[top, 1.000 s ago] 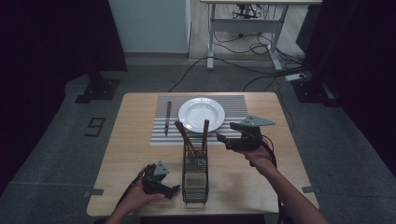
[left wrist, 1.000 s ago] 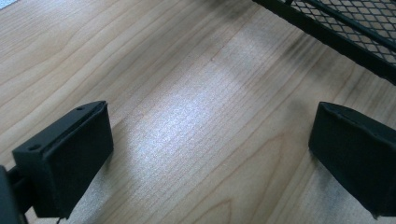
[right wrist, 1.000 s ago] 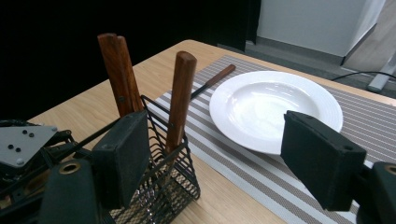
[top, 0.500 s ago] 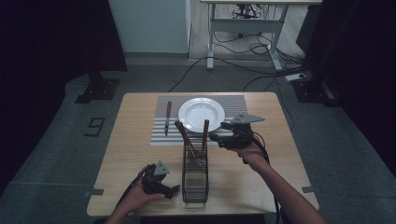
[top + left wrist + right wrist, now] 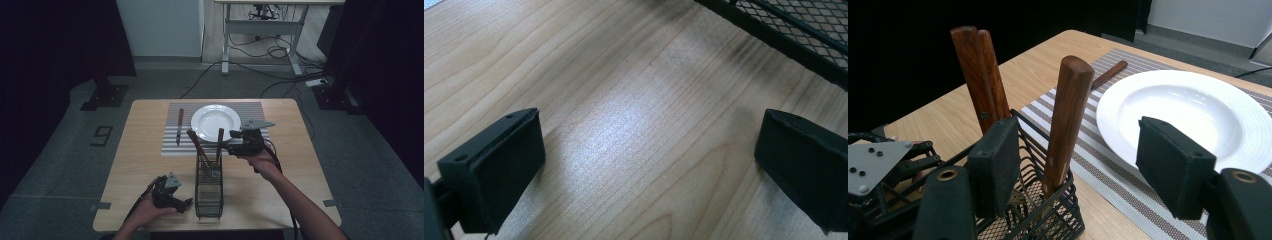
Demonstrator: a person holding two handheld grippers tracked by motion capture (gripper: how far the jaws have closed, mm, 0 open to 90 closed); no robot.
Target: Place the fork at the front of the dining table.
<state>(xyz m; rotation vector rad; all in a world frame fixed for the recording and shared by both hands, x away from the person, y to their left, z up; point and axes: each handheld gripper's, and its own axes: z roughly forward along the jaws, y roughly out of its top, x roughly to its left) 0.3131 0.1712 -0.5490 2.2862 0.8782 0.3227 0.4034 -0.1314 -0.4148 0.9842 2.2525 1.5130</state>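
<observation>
The right gripper [image 5: 1078, 165] has just been closing its fingers around the upright brown wooden handle [image 5: 1066, 120] standing in the black wire-mesh caddy [image 5: 208, 182], not yet touching it. Beside the caddy, the left gripper [image 5: 649, 165] rests wide open on the pale wooden surface [image 5: 624, 100].

Mesh caddy [image 5: 1048, 210] hides the utensils' [image 5: 1066, 120] working ends, seemingly.

Each hand has a black two-jaw left gripper [image 5: 172, 192] or black right gripper [image 5: 235, 145] with square soft pads. A grey three-cornered plate with tiny screws sits on top. Black cables trail back. Arms are bare.
</observation>
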